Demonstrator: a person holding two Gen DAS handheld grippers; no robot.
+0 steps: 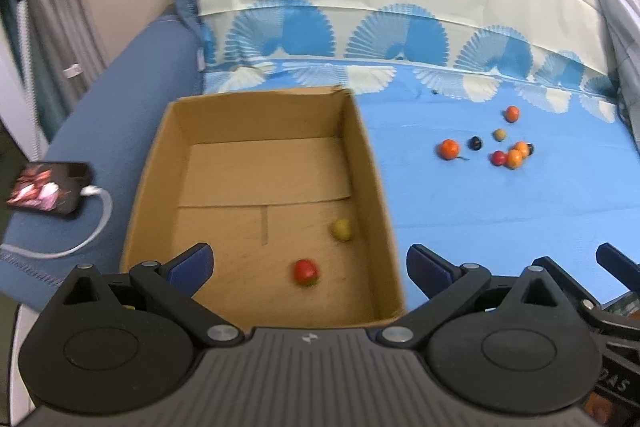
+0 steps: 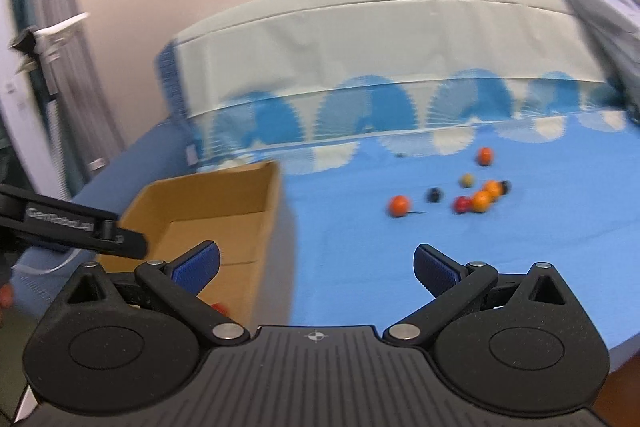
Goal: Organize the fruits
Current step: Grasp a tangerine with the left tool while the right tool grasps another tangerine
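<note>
An open cardboard box (image 1: 360, 155) stands on the blue sofa seat. Inside it lie a red fruit (image 1: 306, 271) and a yellow fruit (image 1: 342, 230). My left gripper (image 1: 310, 263) is open and empty, hovering over the box's near end. Several small fruits sit in a cluster on the seat to the right: an orange one (image 1: 449, 149), a dark one (image 1: 475, 143), a red one (image 1: 499, 158). My right gripper (image 2: 316, 265) is open and empty, above the seat between the box (image 2: 224, 203) and the cluster, with the orange fruit (image 2: 399, 206) ahead.
A phone (image 1: 46, 189) on a white cable lies on the sofa's left arm. A patterned cloth (image 1: 360, 39) covers the backrest. Grey fabric (image 1: 616, 7) hangs at the far right. The left gripper's finger (image 2: 76, 223) juts into the right wrist view.
</note>
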